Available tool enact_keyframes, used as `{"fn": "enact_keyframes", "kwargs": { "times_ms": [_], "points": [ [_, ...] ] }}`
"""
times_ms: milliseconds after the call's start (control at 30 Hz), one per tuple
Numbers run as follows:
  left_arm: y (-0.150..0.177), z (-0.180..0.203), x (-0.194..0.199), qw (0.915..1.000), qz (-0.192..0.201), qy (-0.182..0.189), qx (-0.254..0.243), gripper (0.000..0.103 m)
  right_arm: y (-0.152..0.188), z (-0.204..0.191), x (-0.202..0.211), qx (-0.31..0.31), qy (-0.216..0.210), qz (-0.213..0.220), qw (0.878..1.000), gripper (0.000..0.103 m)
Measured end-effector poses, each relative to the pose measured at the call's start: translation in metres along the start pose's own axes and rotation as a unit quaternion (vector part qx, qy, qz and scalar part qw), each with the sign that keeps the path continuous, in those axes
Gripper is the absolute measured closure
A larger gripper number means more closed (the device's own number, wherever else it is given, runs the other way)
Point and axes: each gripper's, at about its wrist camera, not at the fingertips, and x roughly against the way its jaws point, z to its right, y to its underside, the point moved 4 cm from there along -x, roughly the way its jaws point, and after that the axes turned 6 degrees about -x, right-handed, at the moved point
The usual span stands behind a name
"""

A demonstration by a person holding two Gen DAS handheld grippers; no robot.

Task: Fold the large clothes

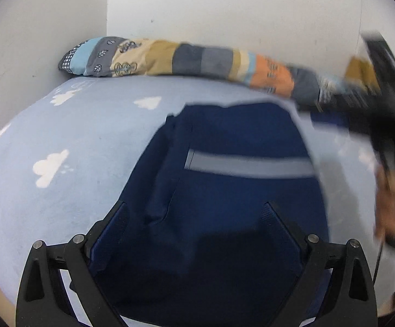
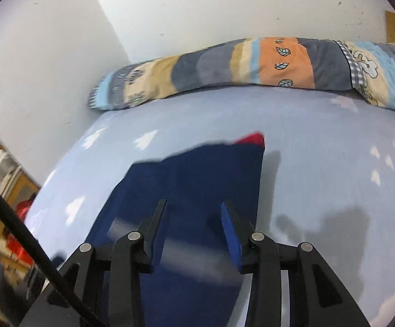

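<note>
Navy blue garment with a grey stripe point(image 1: 224, 190) spread on a pale blue cloud-print bedsheet point(image 1: 61, 141), seen from both grippers.

The left gripper point(image 1: 194, 212) is held wide apart above the garment, nothing pinched between its fingers. The right gripper point(image 2: 194, 209) is parted, the garment lying beneath its blue pads point(image 2: 231, 234), ungripped. Beyond both tools a patchwork bolster pillow point(image 2: 251, 65) is laid against the white wall point(image 2: 224, 5).

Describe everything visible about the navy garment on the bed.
The navy garment is dark blue, of soft-looking fabric, with a grey band across it and a seam down one side. It lies spread flat on the light blue cloud-print sheet, short of the patchwork pillow. In the right wrist view a bit of red shows at its far corner. Both tongs, left and right, hang open above it, gripping nothing.
</note>
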Motion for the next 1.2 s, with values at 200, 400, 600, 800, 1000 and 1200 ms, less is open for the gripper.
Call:
{"fn": "enact_keyframes", "kwargs": {
  "times_ms": [200,400,600,800,1000,1200],
  "points": [
    [0.025,-0.018,-0.034,0.9946,-0.082,-0.064,0.004,0.005,-0.016,0.017,-0.092,-0.016,0.060,-0.067,0.996,0.050],
    [0.018,-0.025,-0.021,0.9961,-0.068,-0.042,0.037,0.005,-0.004,-0.008,-0.105,0.077,0.093,-0.101,0.988,0.038],
    [0.020,-0.040,-0.014,0.9942,-0.067,-0.054,0.063,0.005,0.035,-0.031,-0.020,0.099,0.051,-0.059,0.992,0.038],
    [0.035,-0.044,-0.025,0.9914,-0.098,-0.038,0.078,0.005,0.120,-0.026,-0.021,0.136,0.072,-0.117,0.981,0.013],
    [0.027,-0.046,0.002,0.9945,-0.051,-0.013,0.090,0.005,0.119,-0.025,0.040,0.106,0.021,-0.112,0.988,0.028],
    [0.036,-0.036,-0.018,0.9932,-0.097,-0.026,0.059,0.005,0.161,-0.023,0.041,0.093,-0.011,-0.145,0.985,0.051]
  ]
}}
